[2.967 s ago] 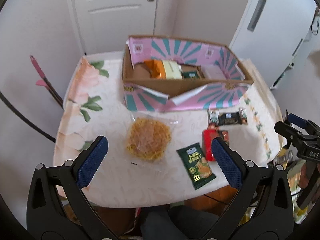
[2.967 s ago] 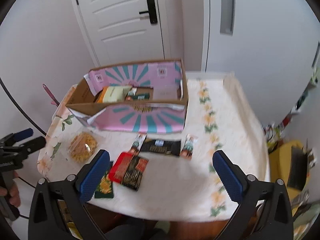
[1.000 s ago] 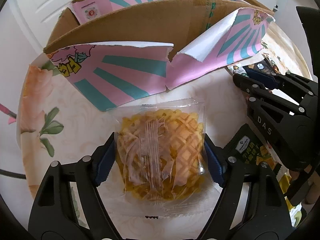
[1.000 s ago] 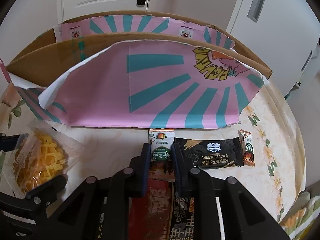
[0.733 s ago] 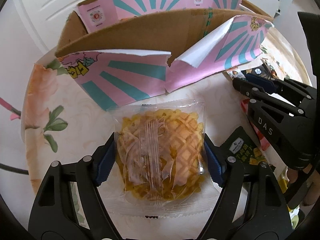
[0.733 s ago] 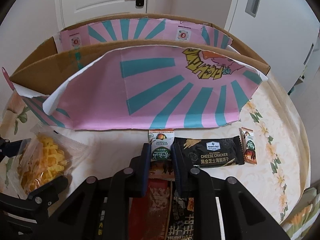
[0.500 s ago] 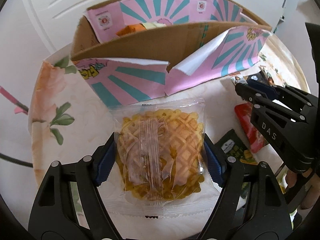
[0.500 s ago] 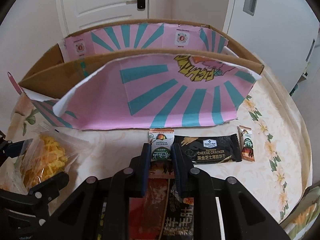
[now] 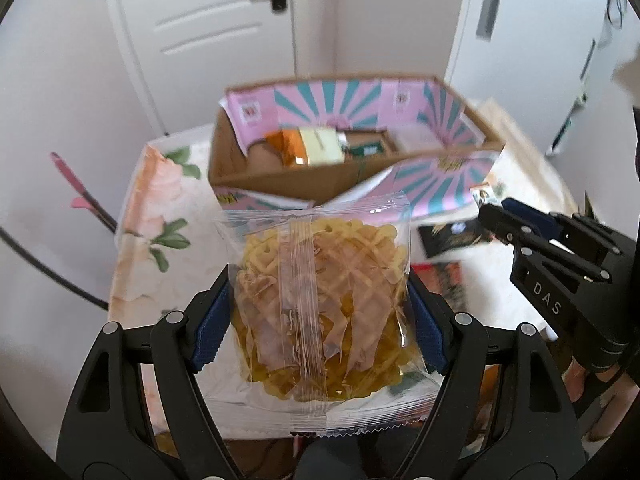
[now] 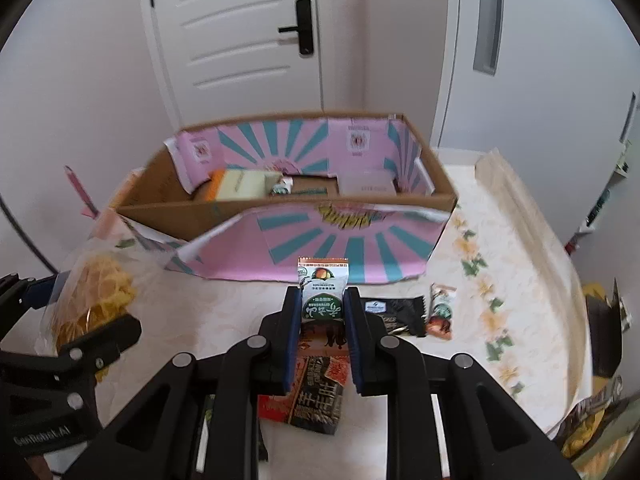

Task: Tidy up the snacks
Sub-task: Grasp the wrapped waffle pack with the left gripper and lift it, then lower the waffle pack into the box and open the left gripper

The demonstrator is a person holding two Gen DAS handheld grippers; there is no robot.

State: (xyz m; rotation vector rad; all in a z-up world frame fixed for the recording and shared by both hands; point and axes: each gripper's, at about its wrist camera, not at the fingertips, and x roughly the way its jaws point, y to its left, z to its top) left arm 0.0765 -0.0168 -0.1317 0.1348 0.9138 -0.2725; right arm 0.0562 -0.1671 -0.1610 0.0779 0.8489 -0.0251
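The left gripper (image 9: 318,328) is clamped on a clear packet of yellow lattice crisps (image 9: 320,304), its blue pads (image 9: 208,332) pressing the packet's two sides; the packet is held off the worktop (image 9: 160,208), in front of the cardboard box (image 9: 280,178). In the right wrist view the same packet shows at the left edge, between the left gripper's black arms.

The right gripper (image 10: 322,312) is closed on a small green and white snack sachet (image 10: 323,296), which stands upright between the pads with its orange top edge above them. It is raised clear of the worktop, in front of the box's folded-down pink and teal flap (image 10: 320,240).

The box sits at the back of the worktop, lined with pink and teal sunburst paper. Inside it lie an orange packet (image 10: 216,184), a pale green packet (image 10: 248,186) beside it, a small dark green item (image 10: 282,189) and a pale flat packet (image 10: 366,186) toward the right end.

On the flowered cloth below the right gripper lie a black cheese cracker packet (image 10: 394,312), a small narrow sachet (image 10: 440,312) just beside it to the right, and a red and black packet (image 10: 316,396) nearer the camera, partly hidden by the gripper. A white panelled door (image 10: 240,40) with a black handle stands behind the worktop
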